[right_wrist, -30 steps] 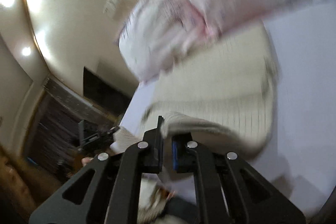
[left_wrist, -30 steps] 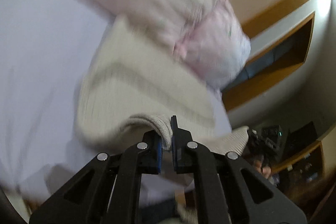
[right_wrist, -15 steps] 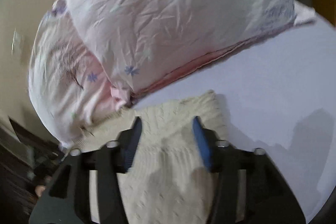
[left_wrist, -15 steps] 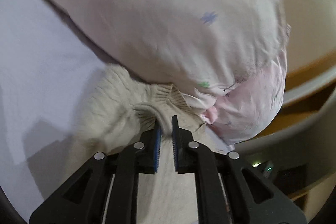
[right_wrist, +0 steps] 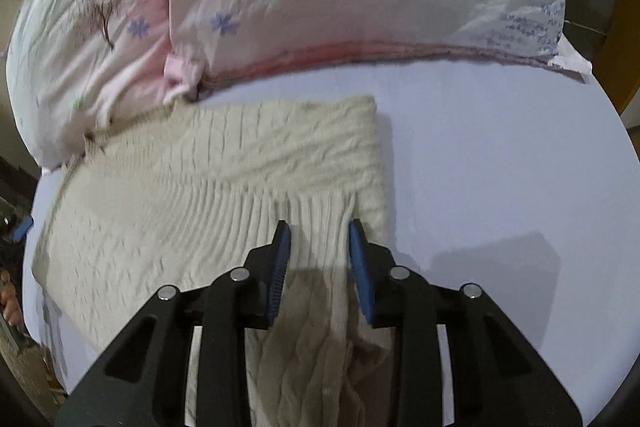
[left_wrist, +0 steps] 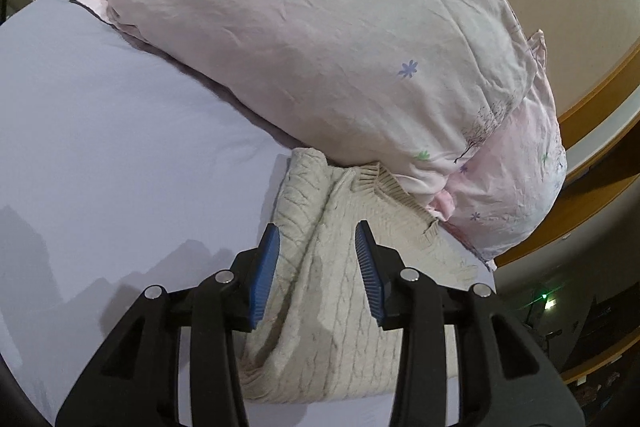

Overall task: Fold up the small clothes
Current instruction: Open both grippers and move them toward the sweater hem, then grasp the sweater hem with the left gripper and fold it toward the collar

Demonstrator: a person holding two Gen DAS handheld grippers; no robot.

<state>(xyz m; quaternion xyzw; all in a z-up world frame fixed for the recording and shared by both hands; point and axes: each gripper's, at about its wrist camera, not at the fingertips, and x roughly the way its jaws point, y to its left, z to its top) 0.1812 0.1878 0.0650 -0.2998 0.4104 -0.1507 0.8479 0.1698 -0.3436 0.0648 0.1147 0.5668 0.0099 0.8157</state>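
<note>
**Both grippers let go over the folded knit**

With the cream knit sweater (right_wrist: 208, 187) lying flat on the lavender bedsheet (left_wrist: 120, 131), I have both tools parked over it and neither one gripping. My left gripper (left_wrist: 318, 267) has its blue-padded jaws spread apart, cable-knit fabric visible in the gap and nothing pinched. My right gripper (right_wrist: 318, 259) is the same: jaws released, straddling a ribbed band of the sweater near its right-hand edge.

The garment sits at the head end of the bed, its far edge touching the floral pillows (left_wrist: 340, 47); from the left wrist view the ribbed collar or hem (left_wrist: 370, 177) is tucked just under the lower pillow. From the right wrist view it reads as a doubled layer, the ribbed band laid over the knit body, so I judge that one fold is down and the open jaws are there because the cloth has been set in place.

I keep the jaws wide and low so they clear the cloth without dragging it. The knit is thick and soft; I expect it to hold a fold under its own weight, though a snagged pad could pull a loop and undo the edge.

What I think remains is one more fold across, or a smoothing pass. The crowding against the pillows leaves little room on that side, so I would work from the near edge.
</note>
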